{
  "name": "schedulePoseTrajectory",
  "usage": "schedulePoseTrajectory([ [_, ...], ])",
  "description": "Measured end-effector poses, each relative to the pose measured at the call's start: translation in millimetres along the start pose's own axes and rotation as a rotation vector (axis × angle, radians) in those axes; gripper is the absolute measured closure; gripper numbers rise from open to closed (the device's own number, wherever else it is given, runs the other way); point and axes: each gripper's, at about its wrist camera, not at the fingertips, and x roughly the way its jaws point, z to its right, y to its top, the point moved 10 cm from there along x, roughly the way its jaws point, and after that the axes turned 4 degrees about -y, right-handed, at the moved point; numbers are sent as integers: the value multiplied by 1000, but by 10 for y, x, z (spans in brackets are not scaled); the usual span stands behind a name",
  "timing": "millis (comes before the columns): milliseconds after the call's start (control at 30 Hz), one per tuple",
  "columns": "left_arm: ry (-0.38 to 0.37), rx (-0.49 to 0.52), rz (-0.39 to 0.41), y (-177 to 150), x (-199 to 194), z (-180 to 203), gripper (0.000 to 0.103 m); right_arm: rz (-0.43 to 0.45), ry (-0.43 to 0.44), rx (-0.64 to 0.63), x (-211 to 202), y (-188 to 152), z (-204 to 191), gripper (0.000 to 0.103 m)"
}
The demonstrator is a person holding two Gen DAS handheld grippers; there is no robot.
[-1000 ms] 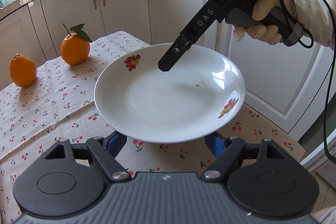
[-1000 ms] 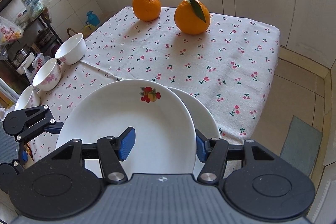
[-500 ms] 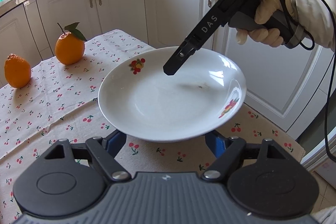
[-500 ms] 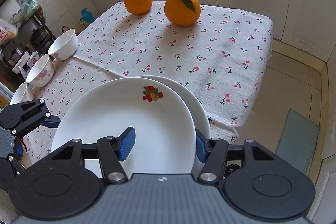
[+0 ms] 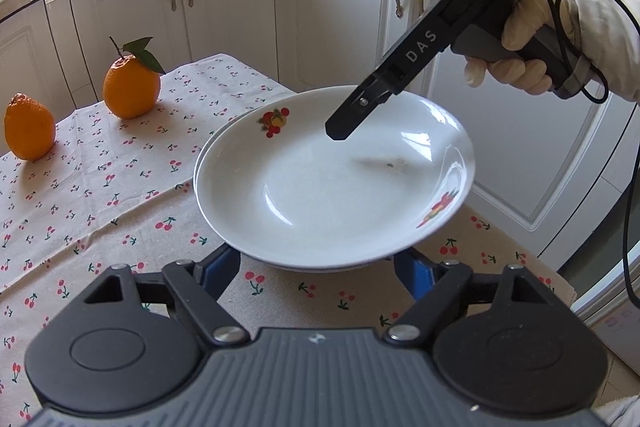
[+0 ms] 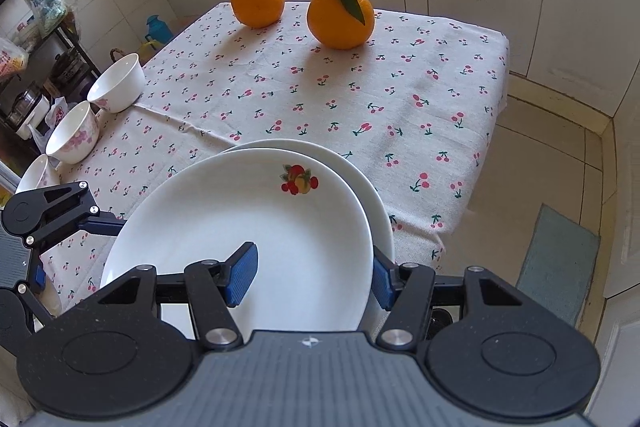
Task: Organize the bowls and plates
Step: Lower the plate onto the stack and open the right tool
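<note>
White glazed top plate, fruit decal on its far rim: your right gripper is clamped on its right rim, one blue pad inside the well, the other on the outer side. It sits tilted over a second plate that lies on the near right part of the cherry-print tablecloth.

Left gripper: jaws apart and have just been opening wider, with the near rim of the plates between them but no pad pressing. Keep it clear, or use it only to steady the lower plate.

Step in hand, as judged: seating the top plate into the one below.
- Level the held plate so both rims run parallel.
- Shift it toward the far right until the two rims line up, then lower it gently.
- Let go only once it rests fully; the stack lies near the table's right edge, so avoid pushing it outward.

Also on the cloth: three bowls in a row at the left edge, well apart from the plates; two oranges at the far side.
</note>
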Motion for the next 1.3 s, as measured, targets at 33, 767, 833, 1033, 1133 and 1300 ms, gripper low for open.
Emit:
schedulePoseTrajectory([
  [33, -2, -2, 0, -2, 4, -3, 17, -1, -3, 0, -8, -4, -1, 38],
  [767, 1, -10, -3, -68, 32, -71, 15, -22, -108, -24, -113, -84, -56, 25],
  [833, 6, -7, 2, -67, 7, -72, 15, -27, -122, -25, -106, -89, -57, 25],
  [1033, 9, -6, 18, -73, -52, -60, 13, -53, -173, -45, -88, -146, -77, 22],
  [1133, 11, -1, 32, -69, -101, -50, 12, -51, -174, -56, -95, -170, -126, 15],
  [1300, 22, -2, 61, -59, -217, -60, 11, -1, -179, -86, -218, -126, -298, 3],
])
